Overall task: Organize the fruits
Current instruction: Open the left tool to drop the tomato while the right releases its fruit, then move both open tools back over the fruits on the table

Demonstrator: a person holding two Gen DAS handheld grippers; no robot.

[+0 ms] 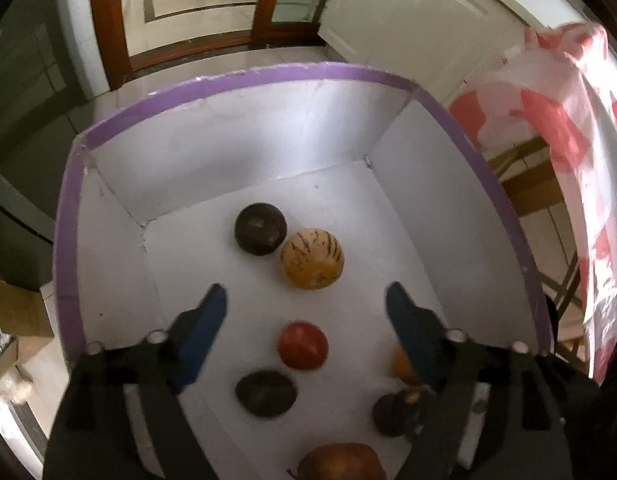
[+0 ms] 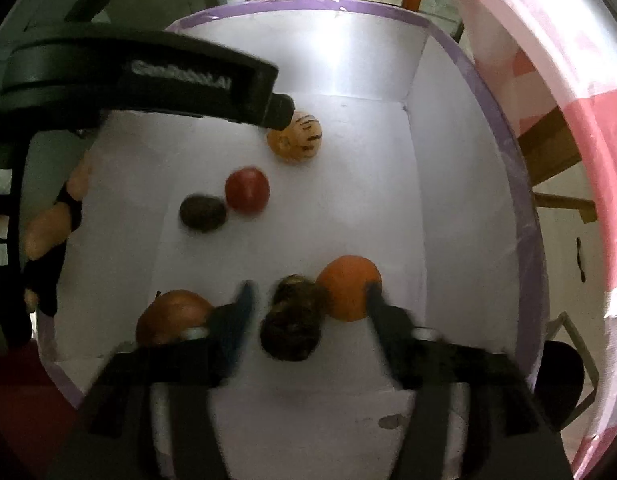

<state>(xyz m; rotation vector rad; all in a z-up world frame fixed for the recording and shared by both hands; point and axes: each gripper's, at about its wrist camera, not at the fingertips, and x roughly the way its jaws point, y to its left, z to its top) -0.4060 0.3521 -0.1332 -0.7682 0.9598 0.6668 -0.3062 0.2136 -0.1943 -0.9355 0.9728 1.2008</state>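
White box (image 1: 236, 160) with purple rim holds scattered fruit; left gripper (image 1: 306, 300) and right gripper (image 2: 308, 296) hover inside, jaws wide, gripping nothing.

A home kitchen or dining area. White panelled cabinet doors with dark handles (image 1: 412, 4), glossy pale floor tiles (image 1: 276, 58) and a wood-framed glass door (image 1: 212, 4) show it. A pink-and-white patterned tablecloth (image 1: 564, 128) hangs alongside.

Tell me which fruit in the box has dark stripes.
The pale yellow round fruit beside a dark one near the far wall; no other fruit is striped.
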